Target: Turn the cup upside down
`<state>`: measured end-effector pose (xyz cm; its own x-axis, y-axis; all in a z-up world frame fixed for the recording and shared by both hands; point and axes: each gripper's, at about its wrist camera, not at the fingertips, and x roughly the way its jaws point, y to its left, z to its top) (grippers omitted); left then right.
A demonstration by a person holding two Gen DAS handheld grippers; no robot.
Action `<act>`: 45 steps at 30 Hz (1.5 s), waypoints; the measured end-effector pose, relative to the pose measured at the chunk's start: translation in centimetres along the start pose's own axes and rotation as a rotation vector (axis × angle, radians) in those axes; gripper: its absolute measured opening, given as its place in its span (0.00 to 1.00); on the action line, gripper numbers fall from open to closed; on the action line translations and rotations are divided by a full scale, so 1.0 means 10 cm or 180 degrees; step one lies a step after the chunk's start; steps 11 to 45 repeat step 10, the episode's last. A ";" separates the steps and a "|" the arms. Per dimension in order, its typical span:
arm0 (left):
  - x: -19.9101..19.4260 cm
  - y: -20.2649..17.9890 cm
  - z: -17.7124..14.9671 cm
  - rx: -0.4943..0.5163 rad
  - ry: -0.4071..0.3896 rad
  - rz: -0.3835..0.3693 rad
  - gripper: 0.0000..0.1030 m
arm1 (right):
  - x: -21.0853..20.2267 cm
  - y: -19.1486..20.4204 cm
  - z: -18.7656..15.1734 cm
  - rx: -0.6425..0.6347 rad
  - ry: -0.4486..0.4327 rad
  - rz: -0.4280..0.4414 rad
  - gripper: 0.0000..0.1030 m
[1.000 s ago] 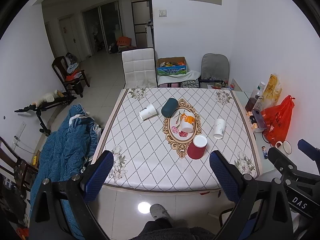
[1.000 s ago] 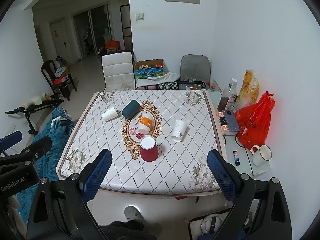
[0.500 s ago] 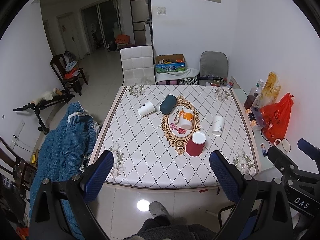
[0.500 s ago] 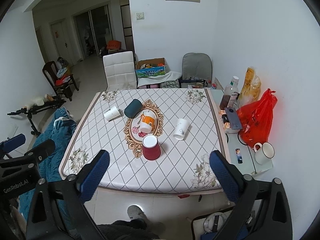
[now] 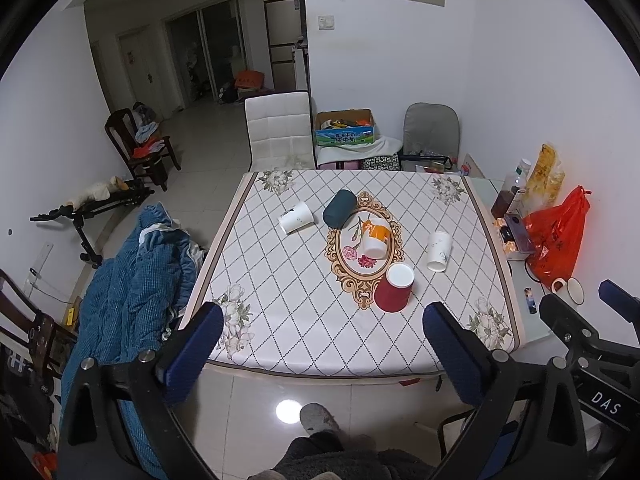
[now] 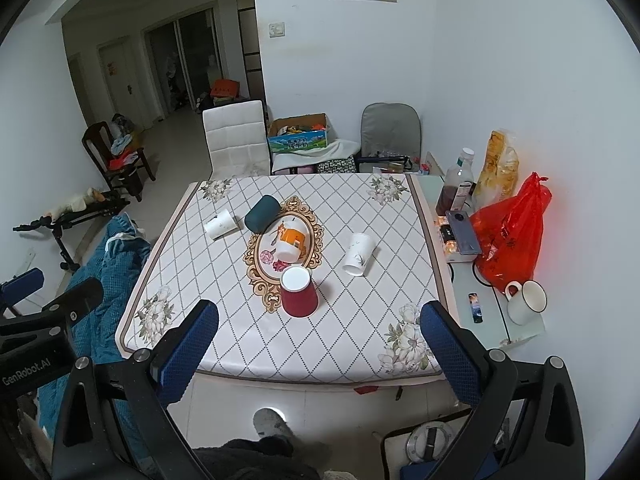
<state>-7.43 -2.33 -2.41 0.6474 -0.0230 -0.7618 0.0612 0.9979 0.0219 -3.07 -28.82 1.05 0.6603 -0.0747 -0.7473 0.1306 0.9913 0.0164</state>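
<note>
1. Left wrist view showed the left gripper (image 5: pixel 322 344) held above the near edge of the table (image 5: pixel 280 312), its blue fingers (image 5: pixel 192 344) spread wide with nothing between them.
2. The right gripper (image 6: pixel 318 344) hung likewise over the near edge, fingers (image 6: pixel 448 344) wide apart and empty.
3. Five cups lay on the tablecloth, well apart from both grippers: a red cup (image 5: pixel 394 288) nearest, an orange-and-white cup (image 5: pixel 374 236) on the oval medallion, a dark teal cup (image 5: pixel 339 208), and two white paper cups (image 5: pixel 296 217) (image 5: pixel 438 250).
4. Whether the red cup lay on its side or stood tilted could not be told.
5. A red plastic bag (image 6: pixel 510 236) and a white mug (image 6: pixel 526 302) sat on the side shelf.
</note>
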 end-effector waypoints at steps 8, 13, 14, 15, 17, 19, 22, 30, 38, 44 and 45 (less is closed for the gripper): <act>-0.01 -0.05 -0.07 0.0013 0.0000 0.0023 0.99 | -0.01 -0.02 -0.03 0.0007 -0.0004 -0.0010 1.00; -0.03 -0.06 -0.08 0.0019 -0.0018 0.0034 0.99 | -0.02 -0.03 -0.03 0.0010 -0.0006 -0.0007 1.00; -0.03 -0.06 -0.08 0.0019 -0.0018 0.0034 0.99 | -0.02 -0.03 -0.03 0.0010 -0.0006 -0.0007 1.00; -0.03 -0.06 -0.08 0.0019 -0.0018 0.0034 0.99 | -0.02 -0.03 -0.03 0.0010 -0.0006 -0.0007 1.00; -0.03 -0.06 -0.08 0.0019 -0.0018 0.0034 0.99 | -0.02 -0.03 -0.03 0.0010 -0.0006 -0.0007 1.00; -0.03 -0.06 -0.08 0.0019 -0.0018 0.0034 0.99 | -0.02 -0.03 -0.03 0.0010 -0.0006 -0.0007 1.00; -0.03 -0.06 -0.08 0.0019 -0.0018 0.0034 0.99 | -0.02 -0.03 -0.03 0.0010 -0.0006 -0.0007 1.00; -0.03 -0.06 -0.08 0.0019 -0.0018 0.0034 0.99 | -0.02 -0.03 -0.03 0.0010 -0.0006 -0.0007 1.00; -0.03 -0.06 -0.08 0.0019 -0.0018 0.0034 0.99 | -0.02 -0.03 -0.03 0.0010 -0.0006 -0.0007 1.00; -0.03 -0.06 -0.08 0.0019 -0.0018 0.0034 0.99 | -0.02 -0.03 -0.03 0.0010 -0.0006 -0.0007 1.00; -0.03 -0.06 -0.08 0.0019 -0.0018 0.0034 0.99 | -0.02 -0.03 -0.03 0.0010 -0.0006 -0.0007 1.00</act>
